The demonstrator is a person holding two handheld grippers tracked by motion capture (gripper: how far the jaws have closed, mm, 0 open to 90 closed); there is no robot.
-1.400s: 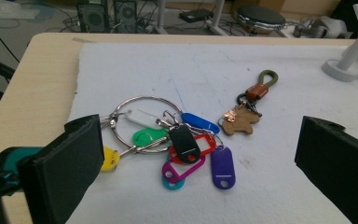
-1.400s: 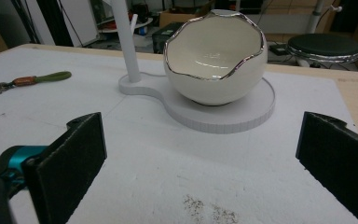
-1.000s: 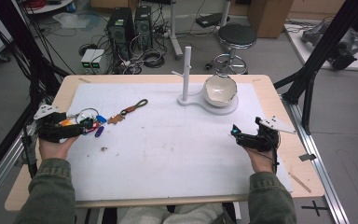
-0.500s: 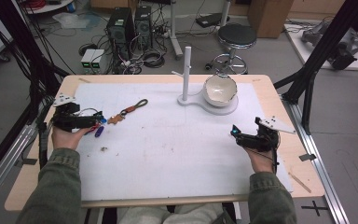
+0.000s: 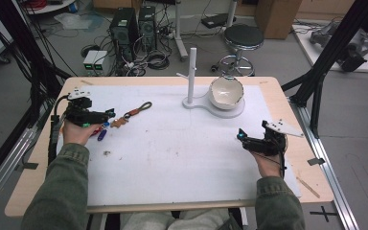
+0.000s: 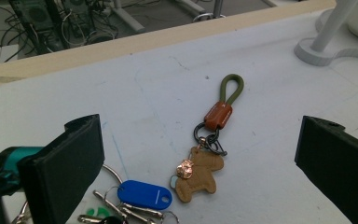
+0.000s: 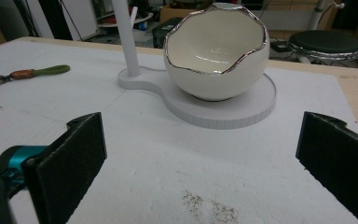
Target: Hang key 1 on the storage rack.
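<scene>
Your left claw (image 5: 109, 113) sits at 9 o'clock on the desk (image 5: 172, 158), jaws spread wide and holding nothing. In the left gripper view, the keychain (image 6: 208, 149) lies flat on the desk between the jaws, touching neither. Its green loop (image 6: 231, 87) points to 12 o'clock, and its tan tag (image 6: 198, 176) lies at the near end. A key bunch with a blue tag (image 6: 144, 195) lies just beside it at 8 o'clock, close to the left jaw.

Your right claw (image 5: 242, 136) rests at 4 o'clock on the desk, jaws wide apart and empty. In the right gripper view, the bowl (image 7: 216, 52) sits on a white stand (image 7: 242, 109) ahead at 12 o'clock, well apart from the jaws. The stand's post (image 7: 124, 37) rises upright at 11 o'clock.
</scene>
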